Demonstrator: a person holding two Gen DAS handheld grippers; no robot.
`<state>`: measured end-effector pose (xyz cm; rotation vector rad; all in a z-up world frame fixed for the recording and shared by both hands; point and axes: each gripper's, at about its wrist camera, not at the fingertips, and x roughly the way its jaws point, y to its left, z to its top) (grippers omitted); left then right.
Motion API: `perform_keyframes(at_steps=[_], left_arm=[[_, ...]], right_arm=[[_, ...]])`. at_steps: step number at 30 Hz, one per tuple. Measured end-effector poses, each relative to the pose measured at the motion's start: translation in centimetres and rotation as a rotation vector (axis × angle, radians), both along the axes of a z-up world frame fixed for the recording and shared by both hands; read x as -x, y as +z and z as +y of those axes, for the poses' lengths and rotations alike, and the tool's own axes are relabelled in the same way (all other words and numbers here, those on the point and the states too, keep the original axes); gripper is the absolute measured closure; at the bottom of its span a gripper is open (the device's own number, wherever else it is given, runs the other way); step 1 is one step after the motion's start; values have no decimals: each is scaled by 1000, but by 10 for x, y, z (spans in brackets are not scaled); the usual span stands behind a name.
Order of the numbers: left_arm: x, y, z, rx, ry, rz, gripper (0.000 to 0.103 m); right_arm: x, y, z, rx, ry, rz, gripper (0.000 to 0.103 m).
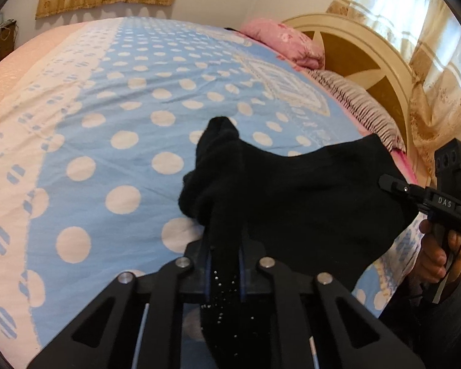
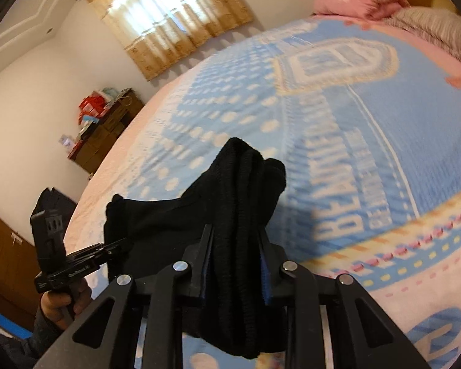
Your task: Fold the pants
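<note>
Over the bed (image 1: 86, 141), with its blue cover scattered with pale dots, a pair of black pants (image 1: 307, 196) hangs stretched between two hand-held grippers. The left gripper (image 1: 226, 230) has its jaws drawn in narrow on a bunched fold of the black cloth, which pokes out past the fingertips and also trails down behind them toward the camera. The right gripper (image 2: 236, 240) is clamped on a thicker, ribbed wad of the same garment, its jaws standing a little wider around that bulk; blue pads (image 2: 265, 279) show on the inner faces of its fingers. From the left wrist view the cloth runs off to the right, where the other tool bites its far edge, with a hand (image 1: 439, 261) wrapped around the handle below. From the right wrist view the fabric spans leftward to the left tool, again with a hand (image 2: 61, 304) gripping the handle. The pants are lifted above the cover rather than lying flat on it; the span between the two tools sags slightly. At the head of the bed sit a pink pillow (image 1: 279, 40) and a grey ruffled one (image 1: 353, 104) against a cream headboard (image 1: 368, 46). Gold-patterned curtains (image 2: 169, 18) hang at the window, and a dark wooden dresser (image 2: 104, 135) stands against the far wall.
</note>
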<state>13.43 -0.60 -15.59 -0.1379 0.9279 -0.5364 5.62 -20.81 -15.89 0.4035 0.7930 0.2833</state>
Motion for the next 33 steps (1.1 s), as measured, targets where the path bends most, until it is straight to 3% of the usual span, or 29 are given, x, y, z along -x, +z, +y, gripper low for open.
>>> perform_keyframes(at_steps=[4, 19, 27, 33], left_arm=[[-1, 13, 27, 55, 44, -11, 91], [-13, 51, 162, -73, 354, -143, 91], [-31, 28, 197, -197, 463, -138, 91], [-45, 1, 205, -202, 473, -92, 90]], right_arm=[[-16, 16, 17, 11, 49, -15, 78], [-145, 30, 178, -9, 339, -30, 78], [-190, 11, 247, 11, 405, -14, 78], [-209, -15, 261, 55, 388, 17, 78]])
